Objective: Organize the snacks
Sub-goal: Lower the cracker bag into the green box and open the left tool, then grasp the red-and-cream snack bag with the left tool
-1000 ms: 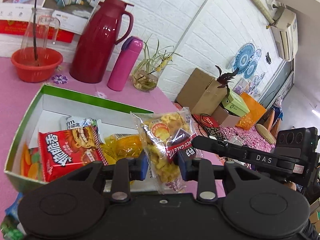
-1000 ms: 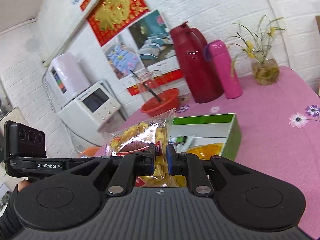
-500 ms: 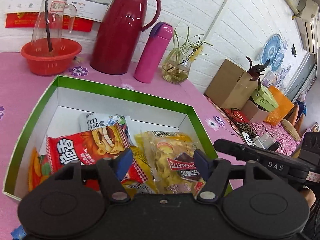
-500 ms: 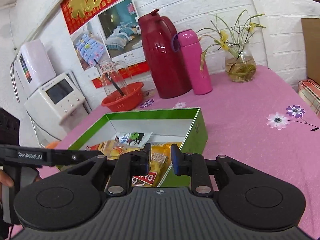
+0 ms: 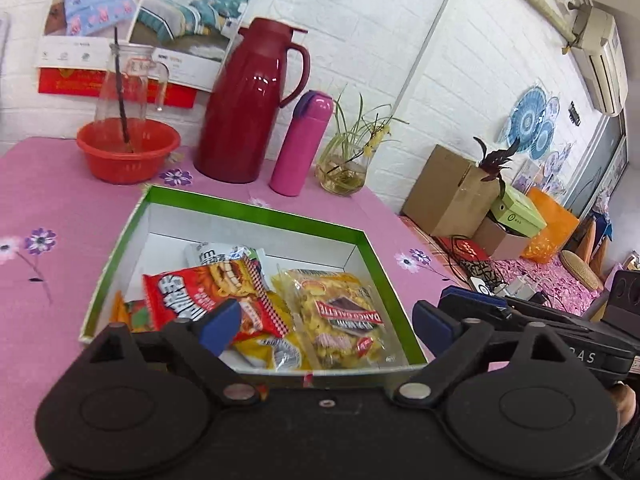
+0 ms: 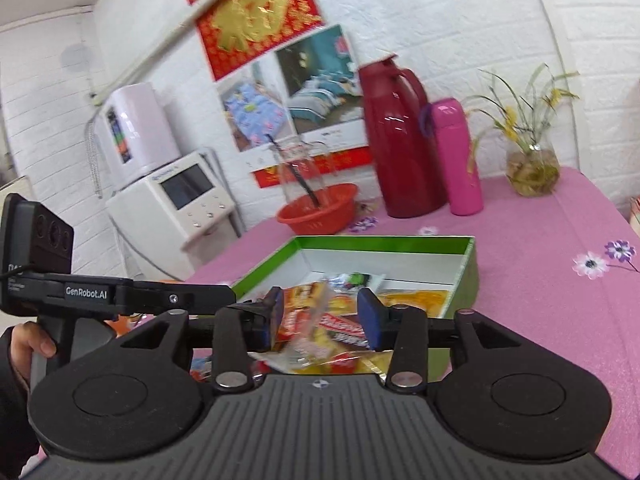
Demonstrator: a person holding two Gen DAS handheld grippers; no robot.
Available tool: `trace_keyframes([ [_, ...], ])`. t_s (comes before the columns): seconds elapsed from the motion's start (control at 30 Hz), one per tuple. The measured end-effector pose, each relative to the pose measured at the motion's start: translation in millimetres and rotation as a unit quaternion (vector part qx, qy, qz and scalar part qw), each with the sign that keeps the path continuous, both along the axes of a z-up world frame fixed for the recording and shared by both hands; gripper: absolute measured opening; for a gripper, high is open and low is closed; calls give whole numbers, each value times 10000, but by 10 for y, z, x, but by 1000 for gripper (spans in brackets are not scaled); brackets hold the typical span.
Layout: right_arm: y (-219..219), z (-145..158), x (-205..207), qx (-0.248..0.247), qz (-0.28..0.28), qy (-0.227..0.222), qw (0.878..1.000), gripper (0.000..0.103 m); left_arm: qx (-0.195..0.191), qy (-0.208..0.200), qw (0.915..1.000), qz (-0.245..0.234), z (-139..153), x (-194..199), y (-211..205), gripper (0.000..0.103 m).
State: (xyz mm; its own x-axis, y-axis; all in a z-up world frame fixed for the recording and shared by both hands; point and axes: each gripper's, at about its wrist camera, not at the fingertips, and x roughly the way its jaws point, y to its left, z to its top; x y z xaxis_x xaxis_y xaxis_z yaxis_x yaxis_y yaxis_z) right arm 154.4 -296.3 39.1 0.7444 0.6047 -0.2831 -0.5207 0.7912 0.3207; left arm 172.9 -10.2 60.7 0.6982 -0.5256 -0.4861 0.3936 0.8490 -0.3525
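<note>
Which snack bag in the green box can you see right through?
The clear bag of yellow biscuits with the red label, at the box's right end. The red bag beside it is solid coloured.

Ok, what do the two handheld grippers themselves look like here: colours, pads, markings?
Both are black. The left gripper has blue pads on its fingers and round pivot discs. The right gripper looks the same, with a ribbed grey base. Side bars read "GenRobot.AI" and "DAS". A dark sleeve shows.

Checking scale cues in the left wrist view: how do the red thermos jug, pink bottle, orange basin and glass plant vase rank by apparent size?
Largest to smallest:
1. Red thermos jug
2. Orange basin and pink bottle: too alike to rank
3. Glass plant vase
</note>
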Motion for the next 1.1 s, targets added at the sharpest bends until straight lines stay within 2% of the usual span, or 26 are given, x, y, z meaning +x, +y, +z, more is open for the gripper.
trace_keyframes([
  [0.13,137,-1,-262,-112,362,-64,9993,75,-56,179,9996,199,-60,-310,188,103],
  [0.2,210,-37,-357,-197,556,-12,9983,82,-76,303,9991,281,-136,-439,291,103],
  [0.33,322,-117,-516,-437,798,89,9958,85,-136,519,9977,410,-322,-590,425,103],
  [0.6,372,-239,-700,-726,913,287,9928,87,-212,959,9927,696,-689,-358,354,102],
  [0.7,375,-272,-748,-733,1067,408,9907,87,-323,911,9922,790,-740,-308,312,103],
  [0.73,378,-287,-765,-737,1126,427,9900,87,-303,857,9928,781,-734,-306,297,100],
  [0.8,412,-313,-784,-760,1206,457,9887,87,-110,785,9941,735,-743,-312,264,53],
  [0.83,429,-327,-791,-766,1240,472,9882,87,-133,773,9949,642,-751,-317,271,49],
  [0.87,446,-346,-796,-766,1287,497,9875,87,-166,803,9948,598,-761,-323,290,39],
  [0.9,464,-364,-797,-762,1328,529,9868,87,-170,813,9948,589,-765,-338,312,24],
  [0.93,479,-380,-798,-757,1355,560,9863,87,-91,802,9952,562,-771,-362,326,14],
  [0.97,490,-395,-799,-752,1390,596,9856,87,-75,791,9956,491,-778,-390,351,12],
  [1.03,521,-413,-805,-758,1472,636,9841,87,-104,880,9953,395,-793,-453,416,0],
  [1.1,548,-424,-820,-780,1545,648,9828,87,27,1010,9945,278,-832,-531,476,0],
])
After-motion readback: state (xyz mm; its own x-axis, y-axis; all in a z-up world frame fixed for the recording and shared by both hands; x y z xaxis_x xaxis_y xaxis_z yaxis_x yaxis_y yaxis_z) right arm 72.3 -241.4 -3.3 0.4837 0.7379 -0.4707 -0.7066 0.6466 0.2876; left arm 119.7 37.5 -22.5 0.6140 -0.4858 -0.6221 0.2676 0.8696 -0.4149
